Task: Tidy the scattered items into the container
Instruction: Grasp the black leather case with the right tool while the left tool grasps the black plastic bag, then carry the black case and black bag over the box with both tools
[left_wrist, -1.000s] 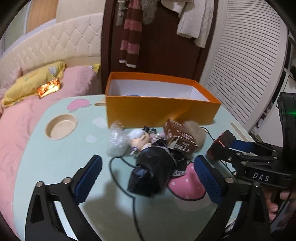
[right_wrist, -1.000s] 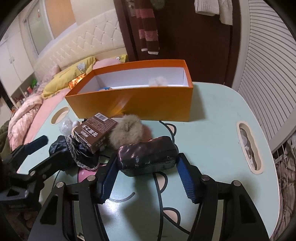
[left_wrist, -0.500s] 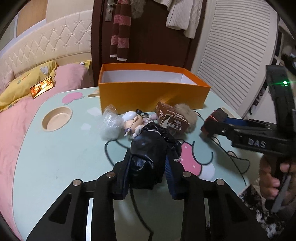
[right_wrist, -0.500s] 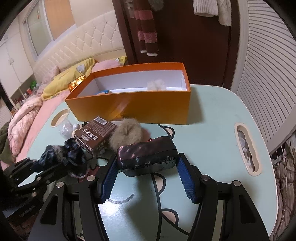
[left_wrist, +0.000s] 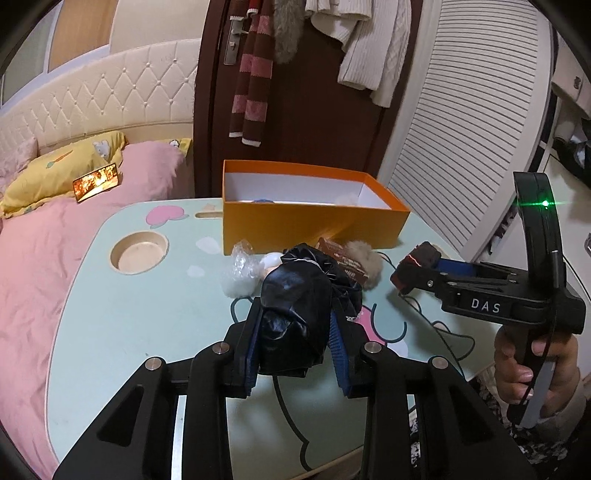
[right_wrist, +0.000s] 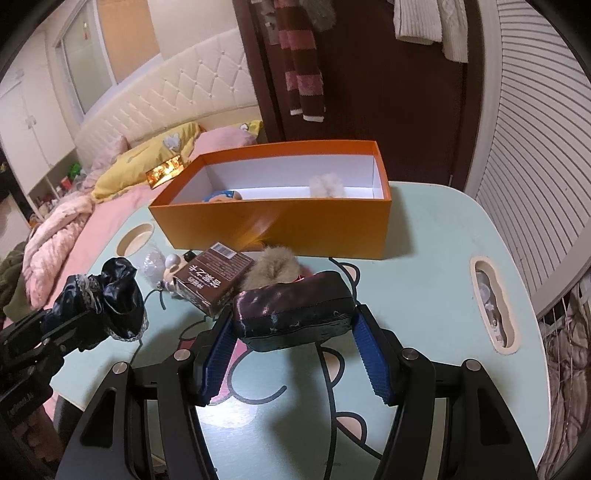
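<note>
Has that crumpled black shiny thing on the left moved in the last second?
Yes. The black garment lay on the table beside the brown carton; now the left tool grips it, raised off the surface, nearer the camera.

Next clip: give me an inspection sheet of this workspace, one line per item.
Surface: pale green cartoon table.
Job's things: orange box open, a few items inside; brown carton, fur ball, doll, clear bag on the table.
Clutter: nothing seen.
Grippers: left gripper shut on black cloth; right gripper shut on dark pouch.
Cables: nothing seen.
Surroundings: bed, door.
</note>
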